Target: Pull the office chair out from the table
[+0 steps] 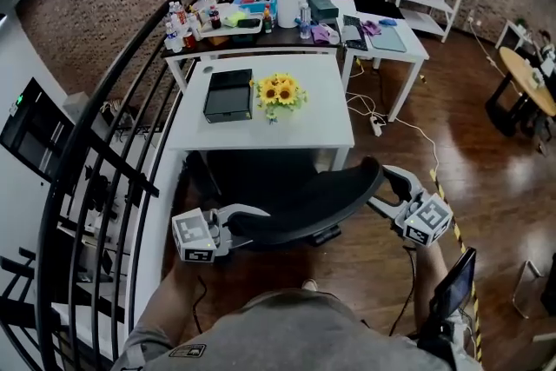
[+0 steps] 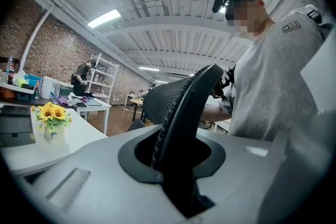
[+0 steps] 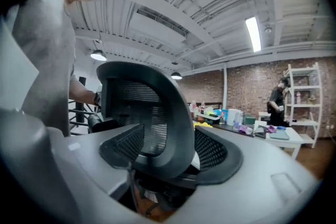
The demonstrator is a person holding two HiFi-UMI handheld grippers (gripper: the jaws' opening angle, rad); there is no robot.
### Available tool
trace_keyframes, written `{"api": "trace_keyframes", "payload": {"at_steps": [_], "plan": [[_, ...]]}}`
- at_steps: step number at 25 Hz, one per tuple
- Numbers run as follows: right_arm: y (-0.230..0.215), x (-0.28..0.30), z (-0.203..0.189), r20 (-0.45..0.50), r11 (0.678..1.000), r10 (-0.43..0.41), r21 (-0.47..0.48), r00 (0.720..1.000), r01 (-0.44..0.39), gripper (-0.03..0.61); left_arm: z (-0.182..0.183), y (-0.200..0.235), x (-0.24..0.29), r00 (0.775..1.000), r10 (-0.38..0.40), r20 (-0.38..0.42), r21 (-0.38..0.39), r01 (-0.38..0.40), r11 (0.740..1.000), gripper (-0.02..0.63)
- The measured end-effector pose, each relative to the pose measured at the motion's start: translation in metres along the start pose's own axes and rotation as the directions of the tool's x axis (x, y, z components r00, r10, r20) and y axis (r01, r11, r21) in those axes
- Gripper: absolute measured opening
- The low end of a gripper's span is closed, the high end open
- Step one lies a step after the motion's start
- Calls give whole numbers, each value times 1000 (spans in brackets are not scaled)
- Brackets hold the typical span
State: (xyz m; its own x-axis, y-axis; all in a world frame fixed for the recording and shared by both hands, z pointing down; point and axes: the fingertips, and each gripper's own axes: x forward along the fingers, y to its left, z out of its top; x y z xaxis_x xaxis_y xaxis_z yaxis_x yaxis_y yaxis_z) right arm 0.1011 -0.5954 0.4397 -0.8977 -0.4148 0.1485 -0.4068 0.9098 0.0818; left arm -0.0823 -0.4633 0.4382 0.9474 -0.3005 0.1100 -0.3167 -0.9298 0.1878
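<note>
On the near side of the white rectangular table point(image 1: 326, 122), the left gripper point(image 1: 246, 219) is clamped on the left end of the black mesh office chair point(image 1: 304, 197) backrest. The backrest runs along the table's edge. The right gripper point(image 1: 388, 187) straddles its right end, jaws apart.

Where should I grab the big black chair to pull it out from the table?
Grip the office chair by its backrest rim, coming from behind, the side away from the table: that thin curved edge faces you and is nearest.
</note>
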Motion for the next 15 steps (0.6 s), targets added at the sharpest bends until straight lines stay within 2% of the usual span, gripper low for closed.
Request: {"api": "trace_keyframes", "payload": {"at_steps": [3, 5, 7, 10, 11, 12, 15], "plan": [[-4, 18, -10, -26, 986, 165, 33, 986, -164, 359, -1, -1, -2, 1000, -1, 1, -5, 1, 1000, 69], [-3, 28, -13, -44, 961, 275, 47, 960, -273, 379, -5, -1, -2, 1000, 0, 5, -19, 0, 1000, 69], [1, 40, -16, -62, 923, 384, 66, 921, -380, 388, -9, 0, -3, 1000, 2, 4, -30, -2, 1000, 71], [15, 57, -23, -99, 841, 539, 120, 836, -528, 388, -14, 4, -4, 1000, 10, 2, -38, -10, 999, 71], [21, 62, -27, -120, 818, 573, 131, 811, -559, 373, -10, 2, -2, 1000, 2, 3, -26, -2, 1000, 71], [24, 66, -31, -137, 803, 595, 138, 792, -580, 332, -6, -1, -1, 1000, -6, 4, -17, 6, 1000, 71], [27, 65, -33, -142, 776, 630, 161, 764, -610, 262, -8, -1, -2, 1000, -2, 11, -30, 2, 1000, 71]]}}
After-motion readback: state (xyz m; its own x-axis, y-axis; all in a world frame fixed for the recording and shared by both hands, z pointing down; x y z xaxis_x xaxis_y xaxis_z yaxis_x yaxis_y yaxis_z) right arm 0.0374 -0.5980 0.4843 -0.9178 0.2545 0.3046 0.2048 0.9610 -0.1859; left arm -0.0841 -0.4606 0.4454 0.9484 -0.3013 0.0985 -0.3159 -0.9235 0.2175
